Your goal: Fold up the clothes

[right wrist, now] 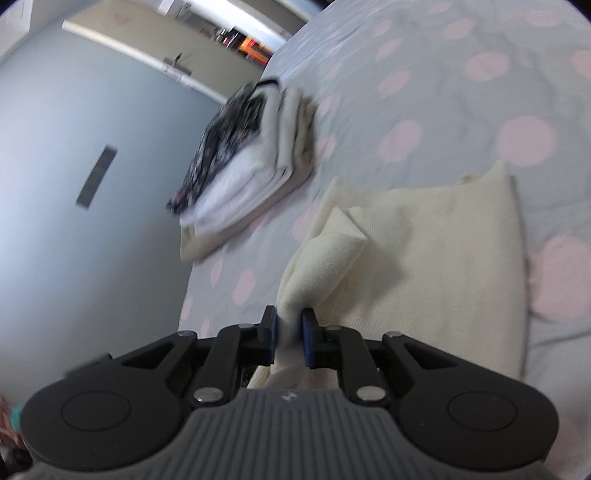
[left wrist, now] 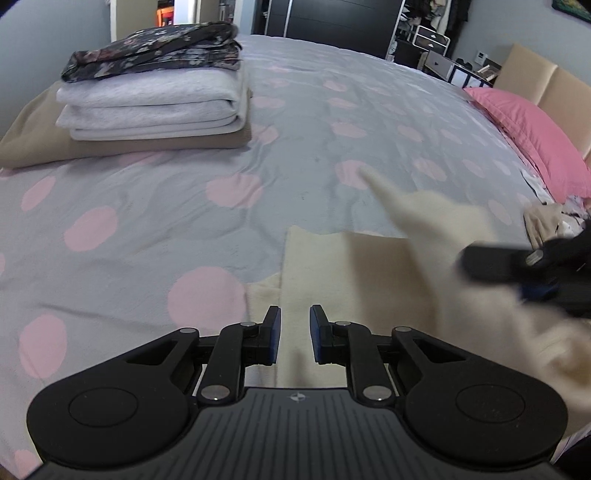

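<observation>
Cream garment (right wrist: pixel 424 236) lies ahead of right tool (right wrist: pixel 289 334), bunched corner pinched.

a grey bedspread (left wrist: pixel 295 122) dotted with pink circles is seen spread across the bed. a pink pillow (left wrist: pixel 532 136) is laid along its right edge against a beige padded headboard (left wrist: pixel 546 74). a dark wardrobe (left wrist: pixel 332 18) and white storage drawers (left wrist: pixel 430 37) are seen at the far wall, and a blue-grey wall (right wrist: pixel 74 147) in the right wrist view.
</observation>
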`<state>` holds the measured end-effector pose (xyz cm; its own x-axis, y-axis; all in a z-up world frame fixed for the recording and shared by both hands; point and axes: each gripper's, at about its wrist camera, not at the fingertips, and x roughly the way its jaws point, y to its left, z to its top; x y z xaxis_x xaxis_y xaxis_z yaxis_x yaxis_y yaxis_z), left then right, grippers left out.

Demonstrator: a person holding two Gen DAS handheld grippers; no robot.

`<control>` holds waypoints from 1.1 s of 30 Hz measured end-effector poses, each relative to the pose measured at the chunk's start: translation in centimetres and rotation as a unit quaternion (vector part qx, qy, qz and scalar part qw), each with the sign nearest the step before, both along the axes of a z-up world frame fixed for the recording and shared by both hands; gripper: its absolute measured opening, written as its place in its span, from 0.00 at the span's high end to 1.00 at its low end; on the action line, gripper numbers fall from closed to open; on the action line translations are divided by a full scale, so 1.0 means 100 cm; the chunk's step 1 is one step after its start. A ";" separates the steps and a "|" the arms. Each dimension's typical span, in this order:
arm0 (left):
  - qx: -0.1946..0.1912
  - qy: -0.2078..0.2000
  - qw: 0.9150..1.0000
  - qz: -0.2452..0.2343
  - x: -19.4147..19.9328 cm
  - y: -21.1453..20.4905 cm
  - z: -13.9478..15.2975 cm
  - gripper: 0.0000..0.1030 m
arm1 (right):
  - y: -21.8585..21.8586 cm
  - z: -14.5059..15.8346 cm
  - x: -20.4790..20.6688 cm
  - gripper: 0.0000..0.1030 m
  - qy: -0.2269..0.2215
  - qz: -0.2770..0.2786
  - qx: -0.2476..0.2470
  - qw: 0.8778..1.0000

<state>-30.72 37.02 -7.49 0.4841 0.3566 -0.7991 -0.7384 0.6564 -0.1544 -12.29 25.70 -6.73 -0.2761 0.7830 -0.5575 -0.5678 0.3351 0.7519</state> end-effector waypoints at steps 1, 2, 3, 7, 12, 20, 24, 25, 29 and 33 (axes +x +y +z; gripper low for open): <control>-0.001 0.000 1.000 0.003 -0.002 0.002 0.001 0.86 | 0.008 -0.003 -0.006 0.85 -0.003 0.009 -0.003 1.000; 0.000 0.002 1.000 0.005 -0.004 0.003 0.001 0.86 | 0.014 -0.007 -0.011 0.85 -0.001 0.014 -0.006 1.000; 0.001 0.004 1.000 0.007 -0.006 0.004 0.002 0.86 | 0.018 -0.012 -0.016 0.85 -0.001 0.020 -0.011 1.000; 0.000 0.017 1.000 0.017 -0.011 0.009 0.000 0.86 | 0.035 -0.031 -0.032 0.85 -0.002 0.040 -0.031 0.999; 0.009 0.041 0.999 0.032 -0.016 0.013 -0.004 0.86 | 0.047 -0.052 -0.046 0.85 -0.011 0.065 -0.054 0.996; 0.013 0.040 0.999 0.029 -0.019 0.014 -0.003 0.86 | 0.050 -0.057 -0.061 0.77 -0.052 0.085 -0.064 0.993; 0.018 0.035 0.999 0.030 -0.020 0.013 0.000 0.86 | 0.048 -0.056 -0.067 0.71 -0.068 0.095 -0.063 0.991; 0.020 0.033 0.999 0.029 -0.021 0.011 0.002 0.86 | 0.045 -0.053 -0.067 0.71 -0.076 0.095 -0.060 0.991; 0.033 0.011 0.999 0.016 -0.022 0.002 0.013 0.86 | 0.021 -0.036 -0.063 0.71 -0.117 0.083 -0.045 0.989; 0.035 -0.023 0.999 -0.031 -0.016 -0.014 0.027 0.86 | -0.011 -0.024 -0.049 0.71 -0.168 0.049 -0.046 0.984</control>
